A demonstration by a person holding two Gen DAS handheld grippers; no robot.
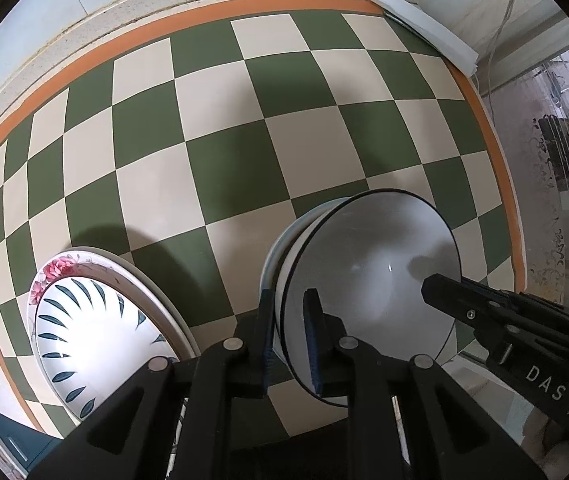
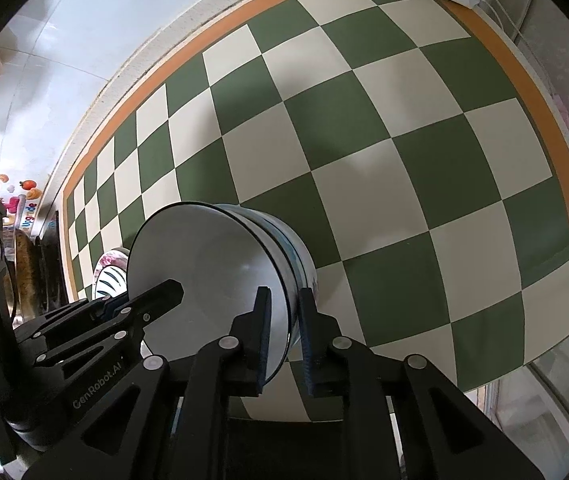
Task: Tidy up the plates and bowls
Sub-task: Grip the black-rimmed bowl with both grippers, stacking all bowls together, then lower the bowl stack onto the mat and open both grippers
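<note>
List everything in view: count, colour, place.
Bowls: a nested stack, at least two, white with black rim, on the checked mat, right of the plates.
Plates: two stacked, the top one white with dark blue leaf strokes, the lower one rose-patterned, near left of mat.
Mat: one, green and cream checks, orange border, on the counter.
Left gripper: black, blue pads, astride the top bowl's left rim.
Right gripper: black, blue pads, astride the opposite rim.

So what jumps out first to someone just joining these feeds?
The stacked white bowls with black rims, pinched at opposite rims by the left gripper and the right gripper. Beneath them lies the green and cream checkered mat, with leaf-patterned plates on its left.
</note>
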